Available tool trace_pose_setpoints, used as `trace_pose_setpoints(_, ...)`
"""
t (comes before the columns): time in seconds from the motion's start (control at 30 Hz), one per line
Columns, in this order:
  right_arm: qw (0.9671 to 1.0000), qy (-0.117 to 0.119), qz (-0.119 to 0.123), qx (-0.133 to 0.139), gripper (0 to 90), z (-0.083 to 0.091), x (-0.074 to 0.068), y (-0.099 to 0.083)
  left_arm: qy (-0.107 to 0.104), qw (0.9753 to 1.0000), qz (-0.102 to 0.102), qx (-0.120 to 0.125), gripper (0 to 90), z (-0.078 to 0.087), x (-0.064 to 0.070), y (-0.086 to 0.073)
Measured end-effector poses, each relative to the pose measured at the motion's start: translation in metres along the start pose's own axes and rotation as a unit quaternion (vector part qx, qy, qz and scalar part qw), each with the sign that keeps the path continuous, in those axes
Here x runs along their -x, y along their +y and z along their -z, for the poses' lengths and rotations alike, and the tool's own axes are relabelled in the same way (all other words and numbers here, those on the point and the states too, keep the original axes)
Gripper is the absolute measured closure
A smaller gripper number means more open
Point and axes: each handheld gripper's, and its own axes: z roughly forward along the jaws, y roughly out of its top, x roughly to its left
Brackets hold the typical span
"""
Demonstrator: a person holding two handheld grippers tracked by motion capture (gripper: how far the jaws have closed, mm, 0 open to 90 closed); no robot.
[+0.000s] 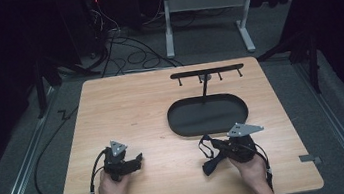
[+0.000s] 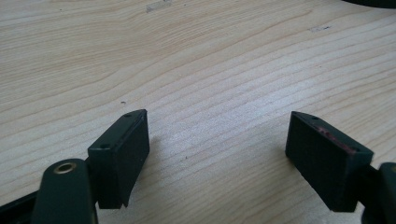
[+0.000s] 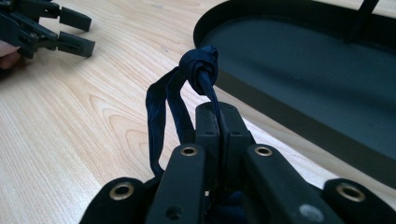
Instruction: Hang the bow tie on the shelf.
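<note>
Right gripper: my right gripper [image 3: 219,121] is squeezed tight on a dark blue strap [image 3: 161,107]. The strap comes up between the closed jaws and ends in a knot [image 3: 201,63] just past the tips.

Strap: in the high view the dark blue strap [image 1: 209,155] hangs in a loop off the right gripper [image 1: 212,153], toward 9 o'clock from my right hand [image 1: 251,167], low over the bench [image 1: 131,107].

Left gripper: my left gripper [image 2: 217,140] is wide open with nothing in it, only bare wood between the jaws. In the high view the left gripper [image 1: 137,161] sits at about 7 o'clock on the bench, well apart from the strap.

Stand: the black oval tray [image 1: 178,125] is just past the strap at 12 o'clock. A thin post [image 1: 204,86] goes up from it to a bar with little hooks [image 1: 207,71].

Step now: I think I am meant to hang the loop on a hook.

How to do it well: I would keep the squeeze firm, lift high so the loop swings free, and go slow toward 12 o'clock.

Helping hand: the open left gripper could hold the loop open.

Watch out: the stand looks light, so bumping the post may tip it.
</note>
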Motion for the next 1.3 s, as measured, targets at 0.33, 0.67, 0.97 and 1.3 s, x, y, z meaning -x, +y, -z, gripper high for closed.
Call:
trace_pose_setpoints(0.33,1.0,-0.005,0.002,0.007,89.8,0.009,0.003,0.003,0.0,1.0,0.0,0.0,22.1,0.0,0.0,0.0)
trace_pose_setpoints(0.67,0.9998,-0.013,0.001,0.017,89.8,0.02,0.008,0.004,0.0,1.0,0.0,0.0,22.1,0.0,0.0,0.0)
trace_pose_setpoints(0.97,0.9991,-0.028,-0.001,0.031,89.8,0.033,0.015,0.007,0.0,1.0,0.0,0.0,22.1,0.0,0.0,0.0)
trace_pose_setpoints(1.3,0.9985,-0.041,-0.001,0.036,89.8,0.041,0.02,0.013,0.0,1.0,0.0,0.0,22.1,0.0,0.0,0.0)
